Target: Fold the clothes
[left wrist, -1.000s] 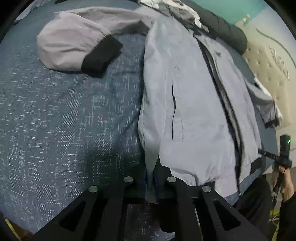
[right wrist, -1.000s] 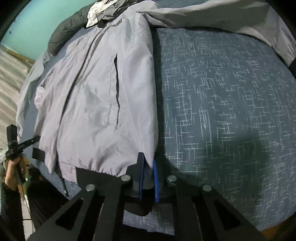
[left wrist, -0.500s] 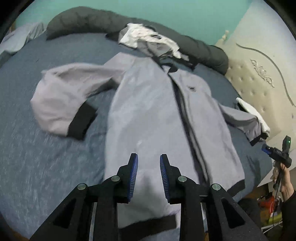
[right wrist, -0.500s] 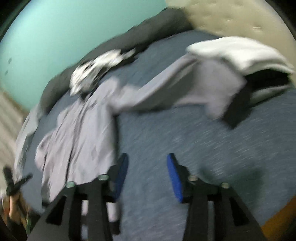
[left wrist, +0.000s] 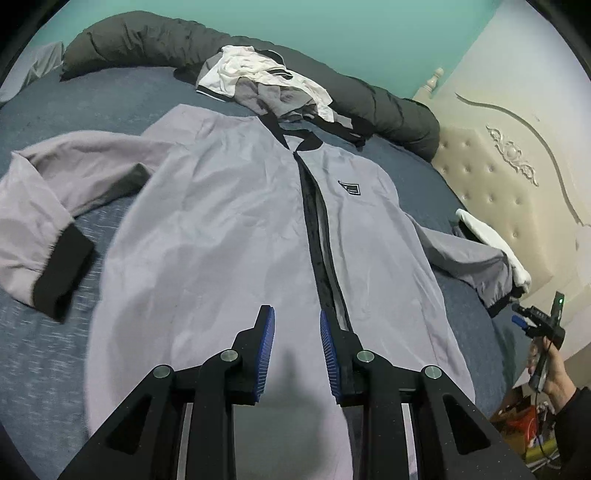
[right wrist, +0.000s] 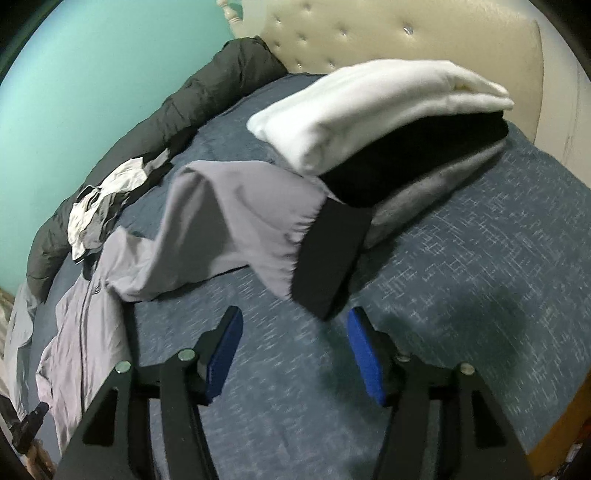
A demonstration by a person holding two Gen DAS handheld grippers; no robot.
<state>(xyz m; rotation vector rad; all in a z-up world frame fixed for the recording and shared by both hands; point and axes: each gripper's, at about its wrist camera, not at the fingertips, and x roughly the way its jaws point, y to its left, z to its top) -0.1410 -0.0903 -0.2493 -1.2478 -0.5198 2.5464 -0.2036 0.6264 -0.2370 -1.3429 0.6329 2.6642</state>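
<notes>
A grey zip jacket (left wrist: 229,236) with black collar and cuffs lies face up and spread flat on the blue bedspread (left wrist: 44,350). My left gripper (left wrist: 295,325) hovers over its lower front just left of the zip, jaws a little apart with nothing between them. In the right wrist view the jacket's sleeve (right wrist: 236,229) stretches toward a folded stack, its black cuff (right wrist: 328,254) just ahead of my right gripper (right wrist: 293,325). That gripper's jaws are opening and hold nothing. The right gripper (left wrist: 539,325) also shows at the bed's edge, held by a hand (left wrist: 550,373).
A folded stack of white, black and grey clothes (right wrist: 388,122) sits by the padded headboard (right wrist: 406,33). A dark rolled duvet (left wrist: 155,40) lines the far side under the teal wall. A loose pile of white and grey garments (left wrist: 258,81) lies beyond the collar.
Both grippers have let go of the jacket's hem, opened and risen. The left one now looks along the whole jacket; the right one has swung toward the sleeve and the folded stack.
</notes>
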